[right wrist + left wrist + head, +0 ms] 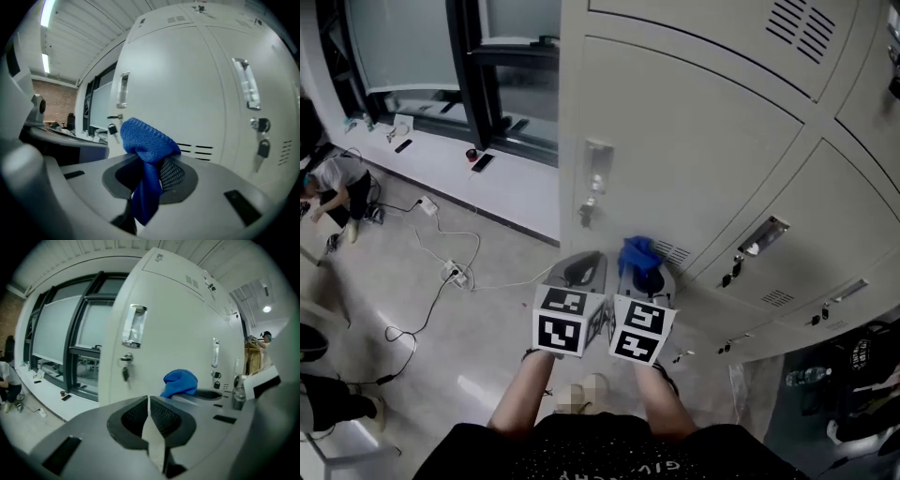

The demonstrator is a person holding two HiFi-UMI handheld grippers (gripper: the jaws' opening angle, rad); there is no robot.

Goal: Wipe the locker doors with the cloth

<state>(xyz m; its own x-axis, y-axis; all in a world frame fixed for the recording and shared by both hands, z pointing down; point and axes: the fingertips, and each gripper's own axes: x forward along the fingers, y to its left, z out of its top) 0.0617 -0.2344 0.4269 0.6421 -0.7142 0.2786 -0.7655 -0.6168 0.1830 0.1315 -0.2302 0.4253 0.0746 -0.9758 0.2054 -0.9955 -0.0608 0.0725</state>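
A bank of pale grey lockers fills the upper right of the head view. My right gripper is shut on a blue knitted cloth, which bunches above the jaws and hangs down between them. It is held a short way in front of a locker door with a handle, a lock and a key. My left gripper sits beside it on the left, shut with nothing between its pads. The cloth shows to its right.
A window sill with phones and small items runs along the left. Cables and a power strip lie on the floor. A person crouches at far left. A dark bag and a bottle sit at lower right.
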